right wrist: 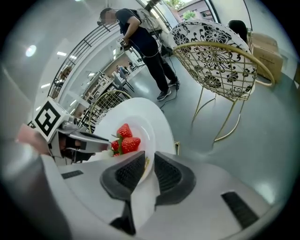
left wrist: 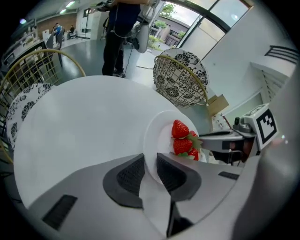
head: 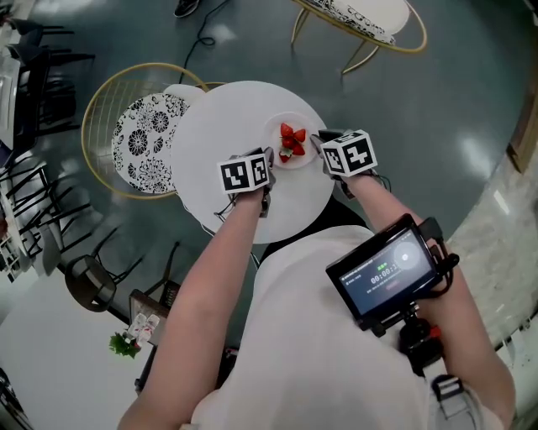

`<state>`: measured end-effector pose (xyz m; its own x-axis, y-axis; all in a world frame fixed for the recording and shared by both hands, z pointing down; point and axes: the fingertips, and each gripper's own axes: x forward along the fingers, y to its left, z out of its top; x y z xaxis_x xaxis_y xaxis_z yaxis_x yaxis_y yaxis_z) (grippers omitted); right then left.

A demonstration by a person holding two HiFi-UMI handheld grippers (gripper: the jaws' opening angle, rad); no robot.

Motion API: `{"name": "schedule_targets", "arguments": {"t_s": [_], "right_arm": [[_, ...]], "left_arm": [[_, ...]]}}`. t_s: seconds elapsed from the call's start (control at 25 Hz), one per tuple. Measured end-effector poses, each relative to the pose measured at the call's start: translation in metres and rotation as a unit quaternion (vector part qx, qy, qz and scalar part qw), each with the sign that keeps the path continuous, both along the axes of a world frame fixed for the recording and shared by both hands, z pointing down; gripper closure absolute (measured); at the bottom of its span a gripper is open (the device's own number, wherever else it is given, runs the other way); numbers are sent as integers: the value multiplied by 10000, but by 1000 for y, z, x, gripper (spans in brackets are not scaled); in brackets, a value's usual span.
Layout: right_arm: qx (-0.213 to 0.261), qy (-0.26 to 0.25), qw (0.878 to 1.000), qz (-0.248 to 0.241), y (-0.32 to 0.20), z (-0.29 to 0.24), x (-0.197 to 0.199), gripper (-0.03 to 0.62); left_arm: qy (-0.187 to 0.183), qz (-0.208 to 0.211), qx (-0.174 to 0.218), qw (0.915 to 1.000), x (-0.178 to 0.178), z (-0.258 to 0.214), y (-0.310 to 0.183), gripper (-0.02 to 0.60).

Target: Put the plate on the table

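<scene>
A white plate (head: pixel 290 124) with strawberries (head: pixel 292 141) rests on the round white table (head: pixel 223 126), near its right edge. My left gripper (head: pixel 268 161) is at the plate's near-left rim. In the left gripper view the plate's rim (left wrist: pixel 153 140) passes between the left gripper's (left wrist: pixel 150 171) pads with a slight gap, so the jaws are open. My right gripper (head: pixel 321 144) is at the opposite rim. In the right gripper view it (right wrist: pixel 150 171) is shut on the plate (right wrist: pixel 143 126), with the strawberries (right wrist: pixel 125 140) just beyond.
A gold wire chair with a patterned cushion (head: pixel 139 138) stands left of the table, and another (head: pixel 370 21) stands further off. A person (left wrist: pixel 117 33) stands beyond the table. A screen device (head: pixel 387 269) hangs at my chest. Grey floor surrounds the table.
</scene>
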<state>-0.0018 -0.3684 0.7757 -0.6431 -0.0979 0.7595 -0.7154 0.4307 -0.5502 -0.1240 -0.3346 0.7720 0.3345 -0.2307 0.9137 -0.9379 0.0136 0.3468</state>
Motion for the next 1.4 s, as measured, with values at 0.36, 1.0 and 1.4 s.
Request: {"name": "schedule_targets", "arguments": {"t_s": [0.36,1.0,1.4], "right_arm": [[788,510,9946,-437,-5,1,2,530],[1192,574,9911,172,-20,-13,40,533],[1390,-392,9891,279,40,-86,21,589]], "left_arm": [[-834,596,255,9944,-6,-3,-6,463],[-342,8,1003,9944,-17,-33,12,465],[111,-521,1905,9802,-15,-92,90,577]]}}
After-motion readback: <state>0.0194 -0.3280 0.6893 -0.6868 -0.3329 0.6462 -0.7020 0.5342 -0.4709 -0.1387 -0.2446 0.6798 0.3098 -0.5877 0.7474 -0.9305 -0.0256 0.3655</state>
